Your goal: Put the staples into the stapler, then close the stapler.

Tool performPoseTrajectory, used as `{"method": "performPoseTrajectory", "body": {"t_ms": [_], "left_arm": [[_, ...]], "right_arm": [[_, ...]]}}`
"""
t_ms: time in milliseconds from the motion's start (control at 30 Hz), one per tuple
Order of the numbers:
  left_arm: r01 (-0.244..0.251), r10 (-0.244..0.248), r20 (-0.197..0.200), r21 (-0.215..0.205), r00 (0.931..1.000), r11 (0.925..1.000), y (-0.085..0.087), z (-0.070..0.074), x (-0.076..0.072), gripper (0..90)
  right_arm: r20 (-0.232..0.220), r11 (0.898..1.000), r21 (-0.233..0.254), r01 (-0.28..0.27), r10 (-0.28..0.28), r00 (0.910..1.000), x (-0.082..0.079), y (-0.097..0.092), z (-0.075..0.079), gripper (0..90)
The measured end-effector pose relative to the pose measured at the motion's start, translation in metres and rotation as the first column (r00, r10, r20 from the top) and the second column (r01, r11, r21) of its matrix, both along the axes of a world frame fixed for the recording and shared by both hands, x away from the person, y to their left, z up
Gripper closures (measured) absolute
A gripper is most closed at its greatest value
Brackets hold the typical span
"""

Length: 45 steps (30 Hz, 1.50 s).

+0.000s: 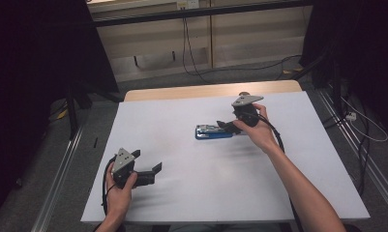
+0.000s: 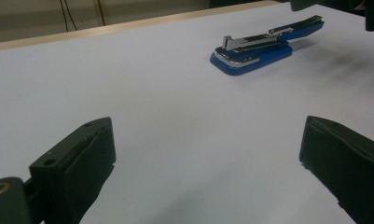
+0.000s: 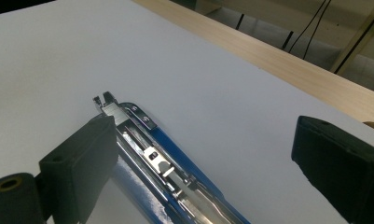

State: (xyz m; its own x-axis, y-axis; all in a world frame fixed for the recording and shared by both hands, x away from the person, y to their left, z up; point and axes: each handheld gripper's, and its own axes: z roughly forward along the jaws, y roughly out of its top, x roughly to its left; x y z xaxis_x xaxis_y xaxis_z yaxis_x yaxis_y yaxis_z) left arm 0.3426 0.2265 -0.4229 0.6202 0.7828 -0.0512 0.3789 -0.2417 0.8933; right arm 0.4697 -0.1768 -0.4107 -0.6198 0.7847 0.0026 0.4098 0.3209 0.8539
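Note:
A blue stapler [image 1: 212, 131] with a shiny metal magazine lies flat near the middle of the white table [image 1: 182, 203]. My right gripper [image 1: 227, 125] is at its right end, open. In the right gripper view, the stapler [image 3: 175, 182] runs along beside the left jaw, and my right gripper [image 3: 203, 140] holds nothing. My left gripper [image 1: 147, 162] stands open near the front left of the table, well away from the stapler. From there the stapler [image 2: 250, 51] lies far ahead, and my left gripper [image 2: 208, 140] has bare table between its jaws.
A wooden strip [image 1: 211, 90] runs along the table's far edge. Beyond it are the floor, trailing cables [image 1: 191, 58] and a pale wall panel. Dark stands flank both sides, with metal rails [image 1: 61, 169] on the floor beside the table.

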Motion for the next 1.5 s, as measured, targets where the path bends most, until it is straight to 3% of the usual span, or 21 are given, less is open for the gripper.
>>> {"method": "performPoseTrajectory", "body": {"t_ms": [67, 100, 233, 300, 400, 600, 767, 867, 1067, 1200, 1267, 1367, 1467, 1500], "left_arm": [[-0.004, 0.003, -0.018, -0.027, 0.9998, 0.9996, 0.000, -0.001, 0.001, 3.7], [-0.007, 0.006, -0.025, -0.019, 0.9997, 0.9998, 0.000, -0.001, 0.002, 3.8], [-0.022, 0.021, -0.017, -0.028, 0.9996, 0.9994, 0.001, -0.001, 0.001, 3.9], [-0.021, 0.022, 0.013, -0.049, 0.9997, 0.9986, 0.003, 0.001, -0.001, 4.5], [-0.021, 0.022, 0.028, -0.047, 0.9994, 0.9987, 0.005, 0.004, -0.004, 4.5], [-0.051, 0.052, 0.018, -0.058, 0.9985, 0.9970, 0.009, 0.003, -0.005, 4.5], [-0.057, 0.057, 0.013, -0.039, 0.9983, 0.9976, 0.007, 0.001, -0.001, 4.5], [-0.051, 0.051, 0.009, -0.033, 0.9987, 0.9982, 0.006, 0.000, 0.001, 4.4], [-0.048, 0.048, 0.009, -0.030, 0.9988, 0.9984, 0.003, -0.001, 0.005, 3.3], [-0.049, 0.048, -0.035, -0.043, 0.9982, 0.9979, 0.002, -0.003, 0.003, 3.3], [-0.039, 0.039, -0.008, -0.020, 0.9992, 0.9990, 0.001, -0.002, 0.002, 3.2], [-0.023, 0.022, -0.012, -0.040, 0.9997, 0.9989, -0.003, 0.000, 0.002, 3.1], [0.016, -0.017, -0.021, -0.064, 0.9996, 0.9978, -0.009, 0.002, 0.001, 3.5], [0.007, -0.008, -0.014, -0.060, 0.9999, 0.9982, -0.013, 0.004, 0.001, 3.6]], "right_arm": [[0.022, 1.000, -0.006, 0.022, -0.022, 0.9995, -0.004, -0.005, 0.000, 7.2], [0.030, 0.999, -0.012, 0.035, -0.034, 0.9990, -0.006, -0.008, 0.000, 7.1], [0.034, 0.997, -0.004, 0.080, -0.080, 0.9962, -0.011, -0.019, -0.002, 6.5], [0.032, 0.995, 0.015, 0.103, -0.104, 0.9941, -0.014, -0.024, -0.002, 6.0], [0.032, 0.992, 0.024, 0.124, -0.124, 0.9917, -0.022, -0.027, -0.001, 5.9], [0.040, 0.987, 0.049, 0.151, -0.153, 0.9874, -0.035, -0.033, -0.003, 4.6], [0.019, 0.982, 0.085, 0.171, -0.173, 0.9847, -0.041, -0.040, -0.007, 4.2], [0.023, 0.979, 0.082, 0.187, -0.189, 0.9817, -0.045, -0.044, -0.011, 3.7], [0.025, 0.978, 0.078, 0.196, -0.198, 0.9799, -0.050, -0.050, -0.012, 3.7], [0.030, 0.976, 0.082, 0.201, -0.204, 0.9786, -0.055, -0.054, -0.011, 3.6], [0.033, 0.977, 0.085, 0.193, -0.196, 0.9800, -0.058, -0.055, -0.011, 2.9], [0.042, 0.976, 0.086, 0.199, -0.203, 0.9782, -0.063, -0.056, -0.013, 2.9], [0.033, 0.978, 0.102, 0.185, -0.189, 0.9815, -0.068, -0.058, -0.016, 2.8], [0.030, 0.979, 0.103, 0.177, -0.181, 0.9830, -0.069, -0.058, -0.017, 2.6]]}}
